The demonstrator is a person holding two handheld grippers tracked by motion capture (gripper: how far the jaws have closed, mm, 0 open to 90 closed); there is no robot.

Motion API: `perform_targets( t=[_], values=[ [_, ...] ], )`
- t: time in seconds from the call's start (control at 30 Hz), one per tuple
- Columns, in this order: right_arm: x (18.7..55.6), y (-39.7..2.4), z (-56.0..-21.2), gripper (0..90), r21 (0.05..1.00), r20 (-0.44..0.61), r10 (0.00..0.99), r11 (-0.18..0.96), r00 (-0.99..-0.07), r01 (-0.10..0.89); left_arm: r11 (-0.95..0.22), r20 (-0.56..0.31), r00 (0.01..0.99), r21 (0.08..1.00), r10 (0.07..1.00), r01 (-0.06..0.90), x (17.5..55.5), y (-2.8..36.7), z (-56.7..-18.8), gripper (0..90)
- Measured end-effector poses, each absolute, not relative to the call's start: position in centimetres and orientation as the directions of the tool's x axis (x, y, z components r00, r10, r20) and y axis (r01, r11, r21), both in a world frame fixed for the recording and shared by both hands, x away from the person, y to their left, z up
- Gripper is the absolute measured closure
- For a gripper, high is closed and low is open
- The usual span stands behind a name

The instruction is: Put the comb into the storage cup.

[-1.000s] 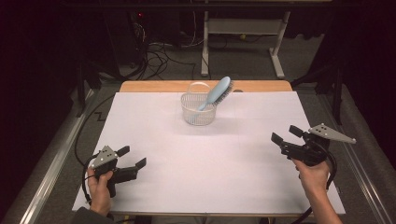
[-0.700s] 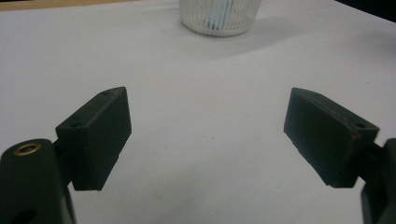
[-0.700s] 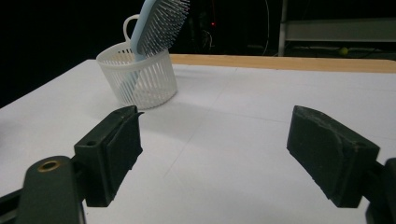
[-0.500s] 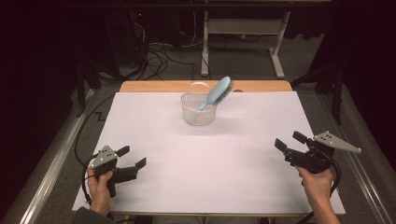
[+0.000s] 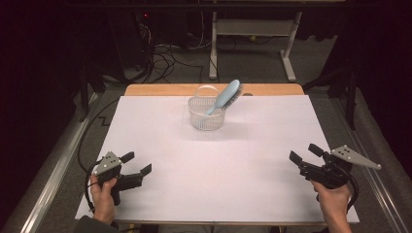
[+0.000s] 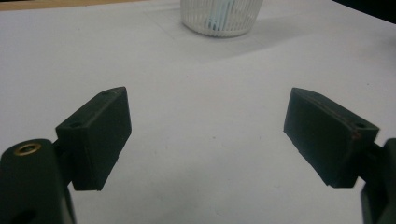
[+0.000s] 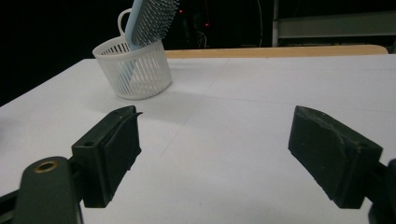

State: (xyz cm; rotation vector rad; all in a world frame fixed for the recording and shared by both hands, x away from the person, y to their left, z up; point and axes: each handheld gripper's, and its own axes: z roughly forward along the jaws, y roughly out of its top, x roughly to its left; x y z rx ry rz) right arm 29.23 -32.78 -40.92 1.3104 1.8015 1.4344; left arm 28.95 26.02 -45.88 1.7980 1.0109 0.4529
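The left gripper hung over the white table with its black jaws spread wide and nothing between them. Beyond them, at the far edge, stood a white slatted basket.

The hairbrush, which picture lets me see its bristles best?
The right gripper view: the brush is close, bristles facing the camera, though its top is cut off. The high view shows it whole but small, leaning from the basket. The left gripper view gives just a blue glimpse through the basket.

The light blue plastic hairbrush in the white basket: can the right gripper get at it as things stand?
Probably yes: the light blue plastic hairbrush sticks out above the white basket, and bare white table lies between it and the open right gripper.
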Motion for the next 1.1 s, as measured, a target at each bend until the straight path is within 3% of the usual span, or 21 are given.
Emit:
perform_targets(
  t=[1.1],
  values=[
    [26.6, -33.1, -44.3, 16.8, 0.925, 0.169, 0.894, 0.001, -0.414, 0.38, -0.165, -0.13, 0.578, 0.888, 0.806, 0.43, 28.7, 26.3, -45.8, 16.1]
  ],
)
